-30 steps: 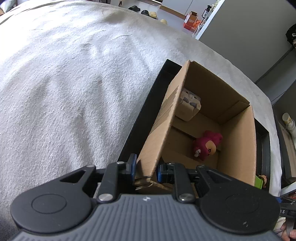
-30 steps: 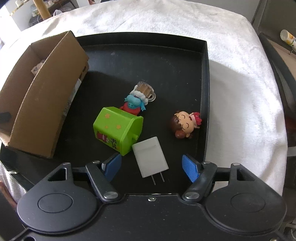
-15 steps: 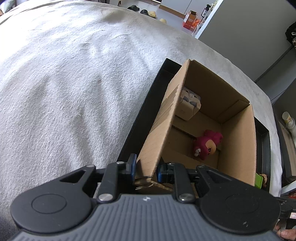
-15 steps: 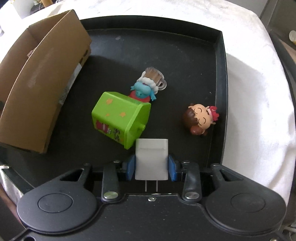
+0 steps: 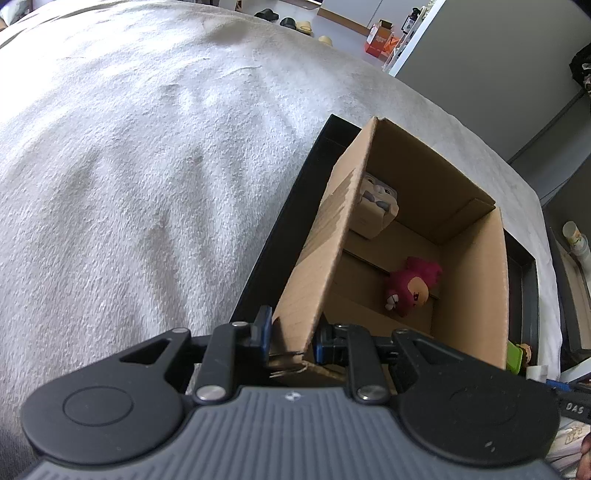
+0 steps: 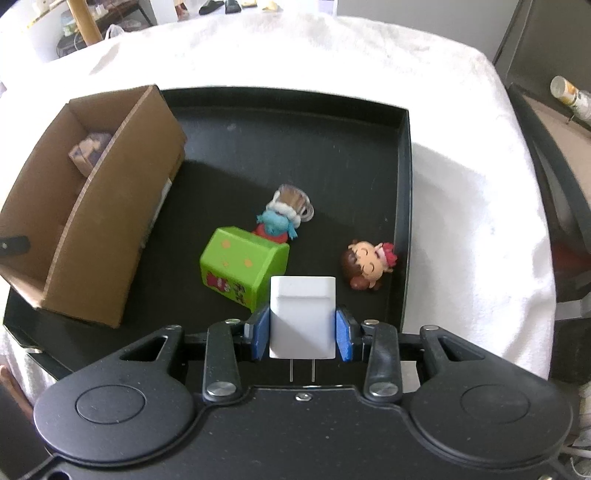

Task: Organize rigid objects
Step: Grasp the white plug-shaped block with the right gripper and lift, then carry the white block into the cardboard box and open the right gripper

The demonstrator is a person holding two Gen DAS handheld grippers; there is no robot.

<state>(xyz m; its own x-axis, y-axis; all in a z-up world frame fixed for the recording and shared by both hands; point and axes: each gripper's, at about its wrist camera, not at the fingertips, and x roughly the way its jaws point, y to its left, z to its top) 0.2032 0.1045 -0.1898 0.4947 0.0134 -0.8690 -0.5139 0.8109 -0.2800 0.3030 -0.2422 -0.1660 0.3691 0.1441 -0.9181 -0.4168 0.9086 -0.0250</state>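
Observation:
My right gripper (image 6: 302,338) is shut on a white plug charger (image 6: 302,317) and holds it above the black tray (image 6: 402,206), prongs toward the camera. On the tray lie a green toy house (image 6: 242,269), a blue-headed figure (image 6: 279,221) and a brown-haired doll (image 6: 367,264). My left gripper (image 5: 290,341) is shut on the near wall of the cardboard box (image 5: 317,258), which stands at the tray's left (image 6: 99,221). Inside the box are a magenta figure (image 5: 412,286) and a beige block toy (image 5: 373,210).
The tray rests on a white fluffy cloth (image 5: 129,166), also in the right wrist view (image 6: 461,166). Dark furniture (image 6: 554,206) with a bottle (image 6: 569,94) stands at the right. Shoes and boxes (image 5: 380,35) lie on the floor beyond.
My right gripper closed on the white charger and lifted it off the tray, pulling back. My left gripper kept its hold on the box wall.

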